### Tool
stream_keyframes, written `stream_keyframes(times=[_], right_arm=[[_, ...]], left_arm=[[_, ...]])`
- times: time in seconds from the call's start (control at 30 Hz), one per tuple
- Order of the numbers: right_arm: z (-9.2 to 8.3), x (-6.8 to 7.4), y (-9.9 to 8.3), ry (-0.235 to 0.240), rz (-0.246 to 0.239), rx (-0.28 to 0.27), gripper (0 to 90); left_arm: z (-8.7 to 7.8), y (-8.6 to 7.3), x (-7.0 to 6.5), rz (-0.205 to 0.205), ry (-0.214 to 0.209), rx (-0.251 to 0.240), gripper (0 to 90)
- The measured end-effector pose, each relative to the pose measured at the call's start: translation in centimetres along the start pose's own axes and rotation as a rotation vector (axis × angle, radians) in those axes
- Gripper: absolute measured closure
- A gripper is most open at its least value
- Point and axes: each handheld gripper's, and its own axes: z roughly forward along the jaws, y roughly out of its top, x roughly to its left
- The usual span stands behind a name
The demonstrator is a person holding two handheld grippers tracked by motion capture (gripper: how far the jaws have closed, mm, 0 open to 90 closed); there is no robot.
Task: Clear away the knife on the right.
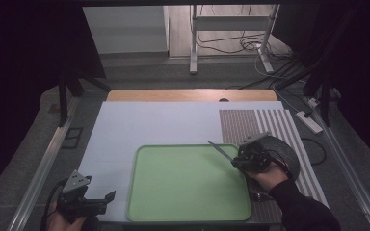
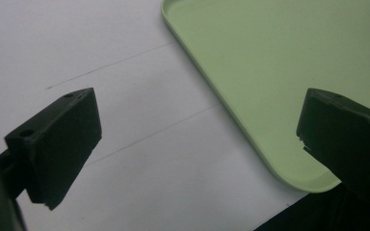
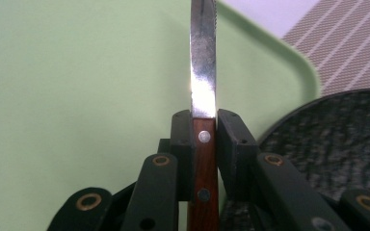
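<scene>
A knife [image 3: 203,82] with a wooden riveted handle is pinched between the two black jaws of the right gripper [image 3: 204,132], which press on the handle from either side while the steel blade sticks straight out ahead of them. Seen from above, that right gripper [image 1: 235,162] hangs at the right edge of a light green tray [image 1: 183,211], and the knife [image 1: 220,150] slants out from its tips over the tray's far right corner. Just behind and beside this gripper lies a dark round plate [image 1: 285,153], resting on a brown striped placemat [image 1: 250,122] that runs along the tray's right side. The person's right hand [image 1: 266,178], in a dark sleeve, carries the tool. Well apart, off the tray's near left corner, the left gripper [image 1: 110,197] sits low over a white sheet [image 1: 139,125] covering the table, its jaws spread wide with nothing between them. Looking along those jaws, the white sheet [image 2: 139,159] lies under the gap, and the tray's rounded corner [image 2: 289,179] is just short of the jaw on the right.
</scene>
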Motion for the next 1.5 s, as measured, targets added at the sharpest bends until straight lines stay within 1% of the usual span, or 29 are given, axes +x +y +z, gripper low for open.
stream_keyframes(times=[0.1,0.2,0.33,0.43,0.5,0.77,0.9,1.03,1.07,1.1,1.13,1.23,1.27,1.3,1.33,1.37,1.43,1.5], right_arm=[[0.2,0.9,-0.1,0.017,-0.01,0.004,77.5],[0.4,1.8,-0.1,0.022,-0.029,0.013,77.5],[0.7,3.0,-0.2,0.032,-0.043,0.015,77.4],[0.7,3.7,-0.1,0.035,-0.053,0.005,77.4],[0.9,4.0,-0.1,0.03,-0.06,0.013,77.4],[2.5,3.9,-0.6,-0.004,-0.084,0.053,77.3],[3.4,3.9,-0.7,-0.001,-0.1,0.102,77.2],[3.5,3.7,-0.8,0.013,-0.09,0.105,76.5],[3.4,3.6,-0.7,0.017,-0.079,0.116,69.7],[3.4,3.6,-0.7,0.017,-0.079,0.116,69.7],[3.4,3.5,-0.7,0.014,-0.075,0.115,67.5],[2.8,3.2,-0.4,0.026,-0.052,0.075,65.2],[2.6,3.2,-0.3,0.018,-0.053,0.061,65.8],[2.4,3.1,-0.1,0.021,-0.052,0.048,68.5],[2.4,3.1,0.0,0.031,-0.05,0.037,73.1],[2.4,3.2,0.2,0.047,-0.058,0.035,80.2],[2.7,3.7,0.6,0.072,-0.09,0.041,89.5],[3.4,4.4,1.0,0.08,-0.134,0.061,89.5]], left_arm=[[0.0,0.0,0.0,0.002,0.002,0.002,2.5],[0.0,0.0,-0.1,0.004,0.004,0.003,2.6],[0.0,0.0,0.0,0.003,0.004,0.003,2.6],[0.0,0.0,0.0,0.002,0.004,0.004,2.6],[0.0,0.0,0.0,0.003,0.004,0.004,2.7],[0.0,0.0,-0.1,0.006,0.005,0.003,2.7],[0.0,0.0,-0.1,0.008,0.005,0.004,2.7],[0.0,0.0,-0.1,0.008,0.005,0.004,2.7],[0.0,0.0,-0.1,0.008,0.005,0.004,2.7],[0.0,0.0,-0.1,0.008,0.005,0.004,2.7],[0.0,0.0,-0.1,0.008,0.005,0.004,2.7],[0.1,0.1,-0.1,0.008,0.006,0.005,2.8],[0.1,0.1,-0.1,0.008,0.006,0.006,2.8],[0.1,0.1,-0.1,0.009,0.006,0.007,2.8],[0.1,0.1,-0.1,0.008,0.006,0.006,2.8],[0.1,0.1,-0.1,0.008,0.006,0.006,2.8],[0.1,0.1,-0.1,0.01,0.006,0.008,2.8],[0.1,0.1,-0.1,0.012,0.007,0.01,2.9]])
